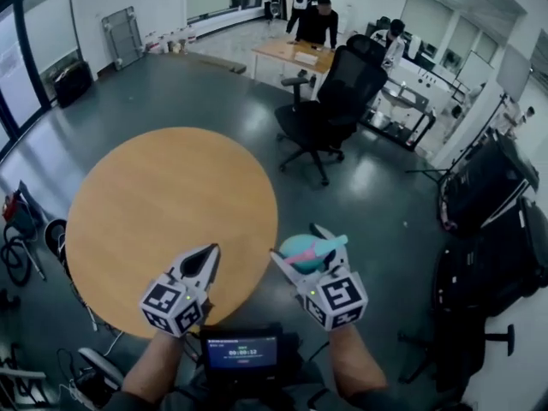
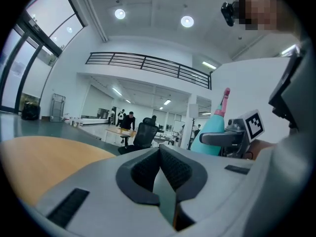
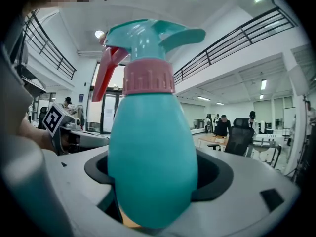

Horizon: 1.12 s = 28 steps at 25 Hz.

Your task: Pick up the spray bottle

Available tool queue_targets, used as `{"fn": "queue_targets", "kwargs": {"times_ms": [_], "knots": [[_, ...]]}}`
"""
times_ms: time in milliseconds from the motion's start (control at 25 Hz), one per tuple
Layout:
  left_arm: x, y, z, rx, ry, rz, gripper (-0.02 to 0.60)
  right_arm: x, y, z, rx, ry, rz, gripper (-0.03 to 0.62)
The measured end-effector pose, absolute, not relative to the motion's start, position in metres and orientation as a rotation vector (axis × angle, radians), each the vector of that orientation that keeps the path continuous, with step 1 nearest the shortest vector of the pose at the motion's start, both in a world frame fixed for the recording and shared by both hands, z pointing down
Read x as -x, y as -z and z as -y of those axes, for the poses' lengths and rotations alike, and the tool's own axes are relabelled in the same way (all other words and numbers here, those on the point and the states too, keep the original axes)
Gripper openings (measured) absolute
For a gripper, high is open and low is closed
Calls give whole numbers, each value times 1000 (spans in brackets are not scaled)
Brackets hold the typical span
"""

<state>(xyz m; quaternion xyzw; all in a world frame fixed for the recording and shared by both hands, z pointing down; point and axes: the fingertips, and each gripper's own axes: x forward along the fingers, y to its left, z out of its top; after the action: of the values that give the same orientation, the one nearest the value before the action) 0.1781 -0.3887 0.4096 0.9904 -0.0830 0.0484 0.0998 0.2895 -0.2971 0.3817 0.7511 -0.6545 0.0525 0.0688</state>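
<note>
Right gripper (image 1: 299,247) gripped the bottle (image 3: 150,147) round its belly, in the air beside the table (image 1: 163,204). Left gripper (image 1: 208,259) was shut, empty. Plastic looked light, slick, squeezable; the belly seemed the best hold.

The left grey two-jaw gripper (image 1: 208,257) points forward, nearly level, its dark ribbed pads (image 2: 143,169) pressed together with nothing between them. Just beside it, the right grey two-jaw gripper (image 1: 297,243) (jaws spread wide) clamps the round belly of a teal plastic spray bottle (image 3: 150,152). Behind the grippers' marker cubes extend the bare left forearm (image 1: 152,368) and bare right forearm (image 1: 358,362).
</note>
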Motion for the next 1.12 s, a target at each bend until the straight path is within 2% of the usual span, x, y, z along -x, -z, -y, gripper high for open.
{"fn": "queue_targets", "kwargs": {"times_ms": [600,1120], "knots": [[-298,-391,275,-2990,-168,-188,-5,-370,-364,144,-2562,-109,1641,426],[-364,-384,201,-2963,-182,-486,-5,-406,-365,41,-2786,-152,1342,426]]}}
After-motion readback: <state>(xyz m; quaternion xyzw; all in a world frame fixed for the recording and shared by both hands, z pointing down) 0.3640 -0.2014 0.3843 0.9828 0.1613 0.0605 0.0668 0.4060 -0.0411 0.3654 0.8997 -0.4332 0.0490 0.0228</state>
